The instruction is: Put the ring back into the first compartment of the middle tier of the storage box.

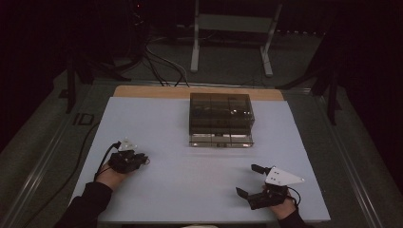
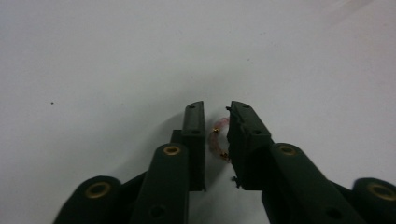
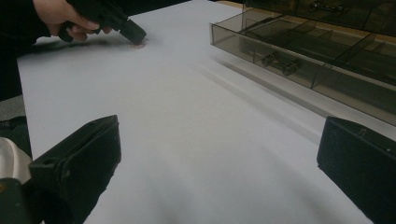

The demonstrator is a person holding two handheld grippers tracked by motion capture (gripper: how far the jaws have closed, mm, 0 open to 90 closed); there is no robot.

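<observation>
Tools, two, hand-held, at the near edge of the white surface [image 1: 199,166]. Right tool [image 1: 251,180]: jaws spread wide, nothing between them. Left tool [image 2: 216,140]: jaws nearly closed around a small pink beaded ring [image 2: 217,140] with gold beads, lying on the surface; whether they actually pinch it cannot be told. Judged light, thin, delicate, likely to slip; best taken across its band with gentle pressure. Open room: broad bare middle. Farther back, well apart: smoky clear compartment box [image 1: 221,118], small items inside, near the far edge.
</observation>
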